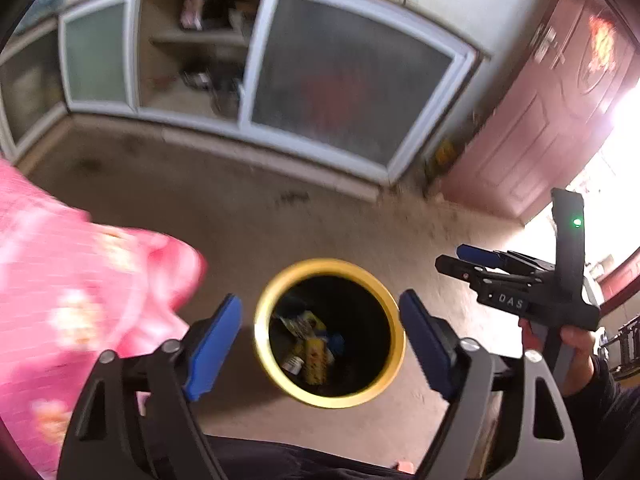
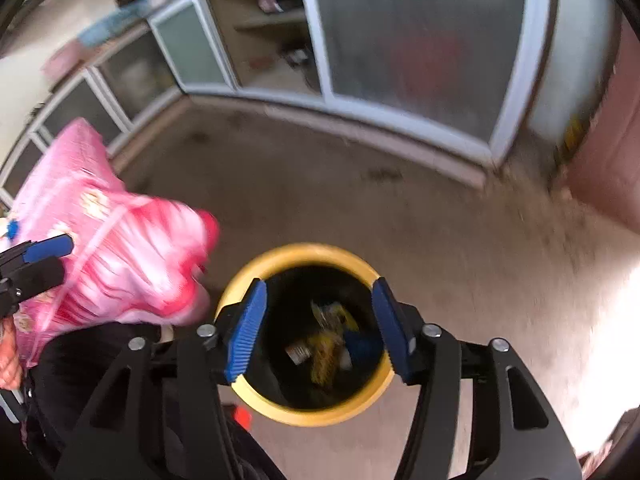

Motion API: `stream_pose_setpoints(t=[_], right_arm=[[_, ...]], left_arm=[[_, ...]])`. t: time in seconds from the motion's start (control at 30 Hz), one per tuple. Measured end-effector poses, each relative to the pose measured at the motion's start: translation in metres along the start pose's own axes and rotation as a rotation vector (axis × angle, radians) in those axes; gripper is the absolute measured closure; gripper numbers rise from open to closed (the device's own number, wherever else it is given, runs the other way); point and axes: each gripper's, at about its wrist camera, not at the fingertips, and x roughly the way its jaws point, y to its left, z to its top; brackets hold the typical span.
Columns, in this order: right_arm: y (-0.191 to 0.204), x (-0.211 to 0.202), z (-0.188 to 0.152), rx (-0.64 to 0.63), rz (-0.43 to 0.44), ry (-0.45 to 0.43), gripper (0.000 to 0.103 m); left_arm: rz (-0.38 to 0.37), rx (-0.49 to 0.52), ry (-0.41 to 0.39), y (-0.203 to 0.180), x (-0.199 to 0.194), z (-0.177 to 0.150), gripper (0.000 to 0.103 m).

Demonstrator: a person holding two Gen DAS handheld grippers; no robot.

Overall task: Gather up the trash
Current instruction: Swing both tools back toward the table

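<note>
A bare concrete floor (image 1: pixel 248 216) fills mid-frame in both views, under frosted-glass cabinet doors (image 1: pixel 352 92) along the top. A crumpled pink floral cloth (image 1: pixel 68 296) bulges at left. Bottom centre stands the yellow-rimmed round bin (image 1: pixel 262 332), dark inside, with wrappers and a small can (image 1: pixel 308 344) lying at its bottom. Both grippers hang above its mouth, seemingly after a drop: left gripper (image 1: pixel 320 344) wide and empty, right gripper (image 2: pixel 318 332) partly spread, empty.

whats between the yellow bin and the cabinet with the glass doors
Only bare, stained floor lies between the yellow bin and the cabinet; both wrist views show it.
</note>
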Motion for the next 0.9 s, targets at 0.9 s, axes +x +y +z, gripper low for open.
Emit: stream_pose_setpoints(t=[0.9], right_arm=[[0.465, 0.025, 0.025, -0.606, 0.642, 0.124, 0.035]], left_arm=[[0.941, -0.570, -0.263, 0.311, -0.372, -0.191, 0.008]])
